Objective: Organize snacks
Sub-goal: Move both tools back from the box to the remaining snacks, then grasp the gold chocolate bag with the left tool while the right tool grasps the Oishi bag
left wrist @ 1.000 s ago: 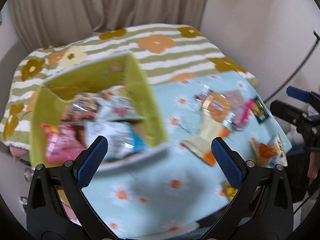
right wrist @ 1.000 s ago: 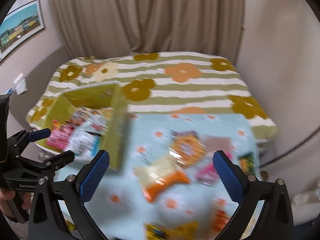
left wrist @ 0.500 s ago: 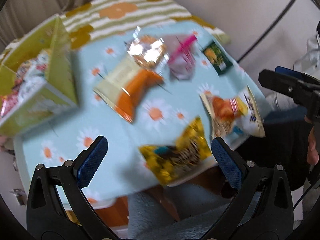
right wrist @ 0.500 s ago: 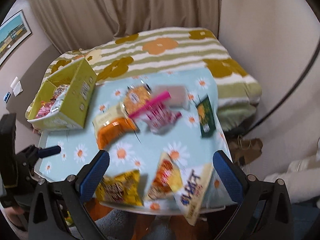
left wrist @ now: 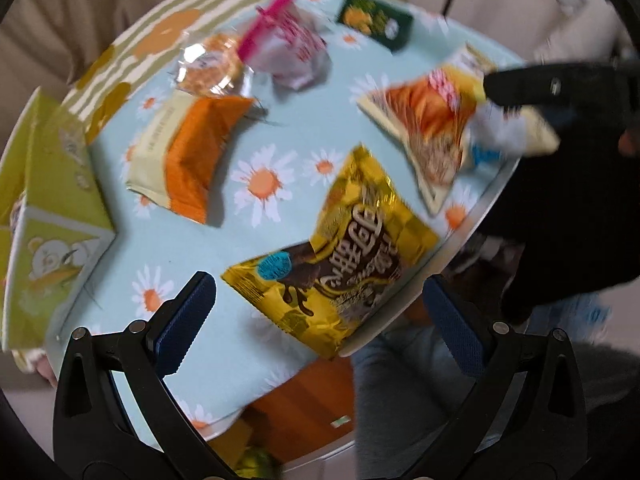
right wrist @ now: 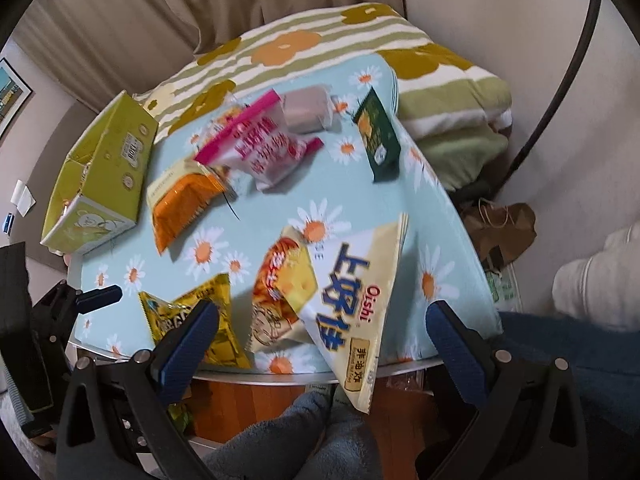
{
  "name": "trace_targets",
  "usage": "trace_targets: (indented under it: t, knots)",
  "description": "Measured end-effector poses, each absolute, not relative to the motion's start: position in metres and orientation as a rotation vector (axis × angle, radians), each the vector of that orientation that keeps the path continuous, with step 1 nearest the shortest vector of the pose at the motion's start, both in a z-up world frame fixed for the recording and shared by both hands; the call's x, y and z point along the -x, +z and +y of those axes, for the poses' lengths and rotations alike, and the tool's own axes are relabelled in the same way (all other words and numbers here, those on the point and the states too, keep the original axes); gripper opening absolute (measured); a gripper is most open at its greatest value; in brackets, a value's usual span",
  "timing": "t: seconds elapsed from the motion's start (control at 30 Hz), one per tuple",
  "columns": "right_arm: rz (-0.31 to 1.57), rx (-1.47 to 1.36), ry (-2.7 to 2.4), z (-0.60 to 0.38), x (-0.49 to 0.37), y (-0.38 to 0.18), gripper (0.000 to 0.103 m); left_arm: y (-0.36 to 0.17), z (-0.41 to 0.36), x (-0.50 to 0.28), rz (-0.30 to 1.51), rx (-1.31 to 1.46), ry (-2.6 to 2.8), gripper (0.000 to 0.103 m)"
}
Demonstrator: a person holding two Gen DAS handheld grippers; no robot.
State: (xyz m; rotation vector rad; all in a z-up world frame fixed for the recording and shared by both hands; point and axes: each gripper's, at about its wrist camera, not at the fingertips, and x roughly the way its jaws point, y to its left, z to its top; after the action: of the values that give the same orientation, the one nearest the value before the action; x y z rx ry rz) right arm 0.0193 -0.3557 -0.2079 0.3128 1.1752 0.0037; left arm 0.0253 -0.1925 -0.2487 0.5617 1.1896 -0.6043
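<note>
A yellow chocolate snack bag [left wrist: 344, 256] lies at the table's near edge, just ahead of my open, empty left gripper [left wrist: 320, 320]. A white Oishi bag [right wrist: 340, 292] overhangs the near edge, between the fingers of my open, empty right gripper [right wrist: 320, 344]; it also shows in the left wrist view [left wrist: 436, 120]. An orange bag [left wrist: 192, 156], a pink bag [left wrist: 288, 48], a clear cookie pack [left wrist: 212, 64] and a dark green pack [left wrist: 374, 20] lie further back. The yellow-green box [right wrist: 104, 176] with snacks stands at the left.
The table wears a light blue daisy cloth [right wrist: 424, 216]. A striped flowered blanket [right wrist: 320, 36] lies behind it. A brown paper bag [right wrist: 500, 228] sits on the floor at the right. My legs in grey socks [right wrist: 312, 432] are below the table edge.
Both grippers have swung from the box toward the table's near right edge and moved closer to the yellow and Oishi bags. Both stay open and empty.
</note>
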Motion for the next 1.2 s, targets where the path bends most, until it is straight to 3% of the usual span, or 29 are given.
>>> trace_targets:
  t: [0.43, 0.63, 0.9, 1.07, 1.2]
  knots:
    - [1.208, -0.305, -0.004, -0.345, -0.027, -0.233, 0.103, -0.284, -0.206, -0.046, 1.181, -0.656, -0.676, 0.102]
    - [1.213, -0.333, -0.014, -0.344, -0.036, -0.242, 0.103, -0.291, -0.216, -0.052, 1.171, -0.691, -0.711, 0.089]
    - [1.234, -0.362, -0.032, -0.349, -0.047, -0.255, 0.103, -0.296, -0.227, -0.053, 1.142, -0.730, -0.777, 0.087]
    - [1.238, -0.364, -0.050, -0.350, -0.048, -0.259, 0.103, -0.295, -0.229, -0.054, 1.117, -0.743, -0.813, 0.076]
    - [1.229, -0.371, -0.060, -0.355, -0.047, -0.257, 0.103, -0.295, -0.231, -0.054, 1.111, -0.752, -0.814, 0.074]
